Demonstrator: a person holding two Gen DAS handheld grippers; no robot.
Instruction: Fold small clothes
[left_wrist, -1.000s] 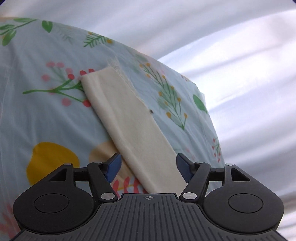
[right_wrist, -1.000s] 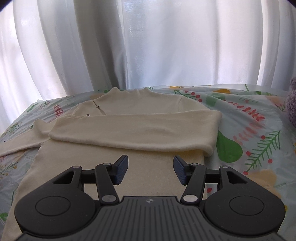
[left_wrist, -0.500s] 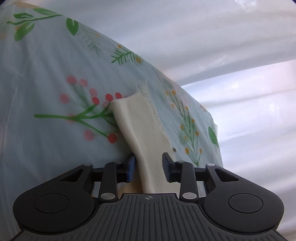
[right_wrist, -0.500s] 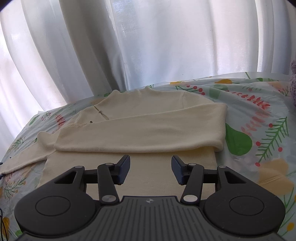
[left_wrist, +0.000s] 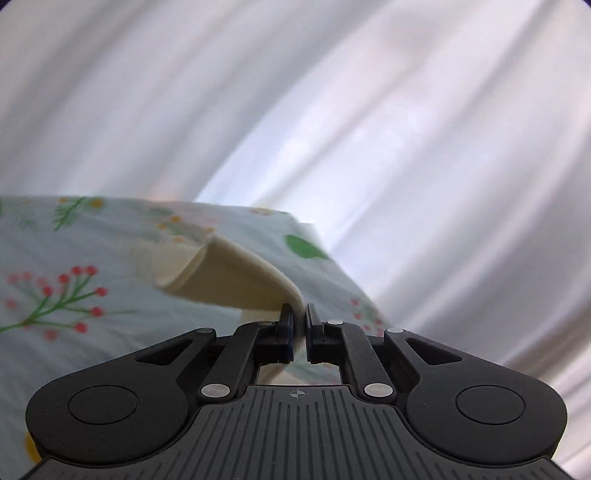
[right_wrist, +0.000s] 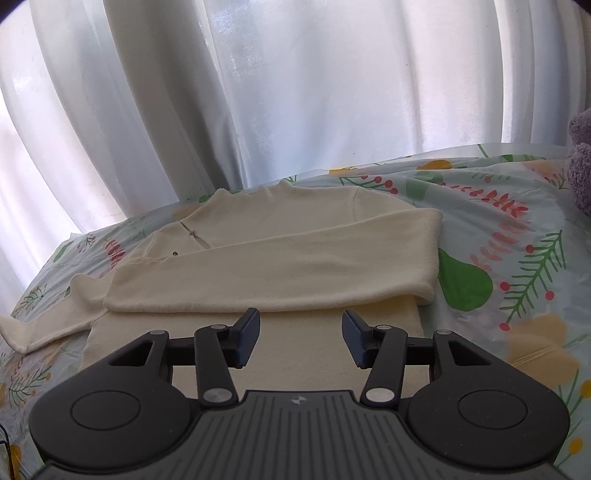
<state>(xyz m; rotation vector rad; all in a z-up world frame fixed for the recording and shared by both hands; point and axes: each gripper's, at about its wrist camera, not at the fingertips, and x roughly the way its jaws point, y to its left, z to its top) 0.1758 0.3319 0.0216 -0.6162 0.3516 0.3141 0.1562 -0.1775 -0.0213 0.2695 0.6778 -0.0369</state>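
Observation:
A cream sweater lies flat on the floral bed sheet, neck toward the curtain. Its right sleeve is folded across the chest. Its left sleeve stretches out to the left. My left gripper is shut on that sleeve's end and holds it lifted off the sheet, the cuff hanging open. My right gripper is open and empty, hovering above the sweater's lower body.
White curtains hang behind the bed and fill the background in the left wrist view. A purple plush object sits at the right edge. The bed's edge runs close beyond the left sleeve.
My left gripper closed on the sleeve end and lifted it off the sheet while tilting up. The right gripper drew back slightly and stays open.

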